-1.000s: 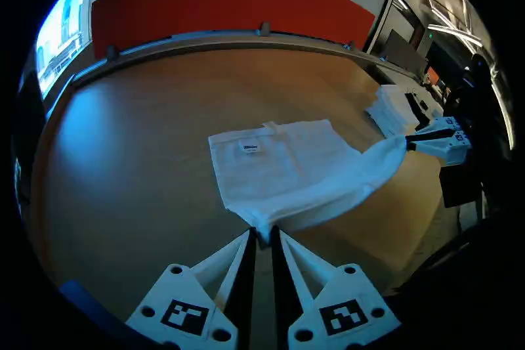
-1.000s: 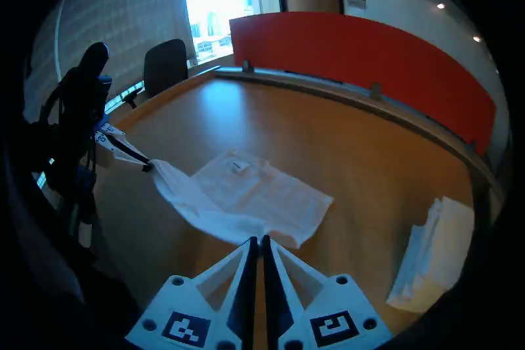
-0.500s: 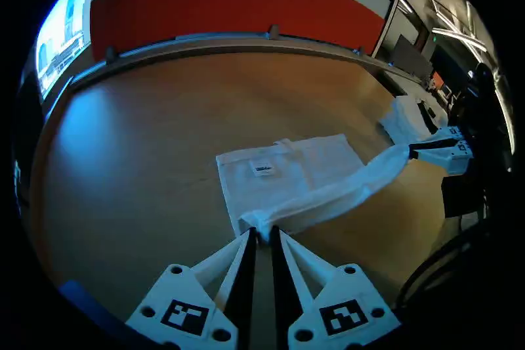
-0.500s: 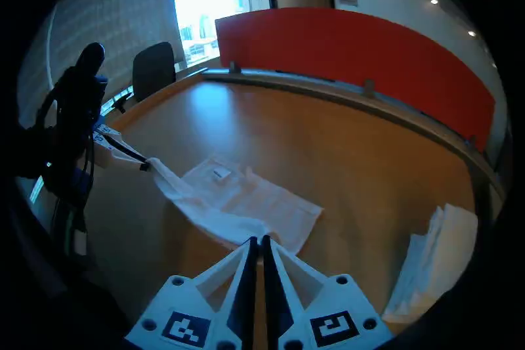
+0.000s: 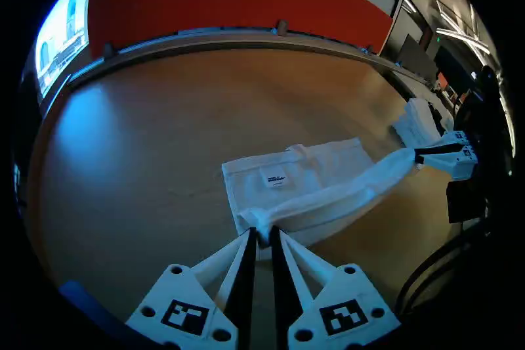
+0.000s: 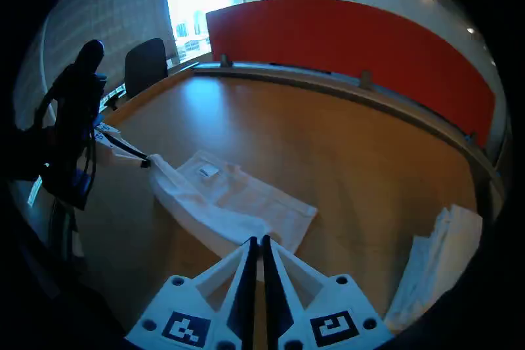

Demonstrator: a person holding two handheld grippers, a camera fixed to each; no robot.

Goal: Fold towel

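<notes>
A white towel [image 5: 308, 176] lies on the wooden table [image 5: 151, 133], its far part flat with a small label showing. Its near edge is lifted and stretched between both grippers. My left gripper [image 5: 262, 240] is shut on one near corner. In the same view the right gripper [image 5: 416, 155] grips the other corner at the right. In the right gripper view the towel [image 6: 230, 196] spreads ahead of my right gripper [image 6: 258, 241], which is shut on its corner, and the left gripper [image 6: 144, 163] holds the far corner at the left, with a person's dark form behind it.
A stack of folded white towels [image 6: 436, 255] sits at the table's right side, also seen as the stack [image 5: 420, 123] beyond the right gripper. A red partition [image 5: 230, 2] runs along the table's far edge. A dark office chair [image 6: 146, 67] stands near the window.
Both grippers have carried the lifted near edge forward over the flat part. The visible flat area of the towel has grown shorter.
</notes>
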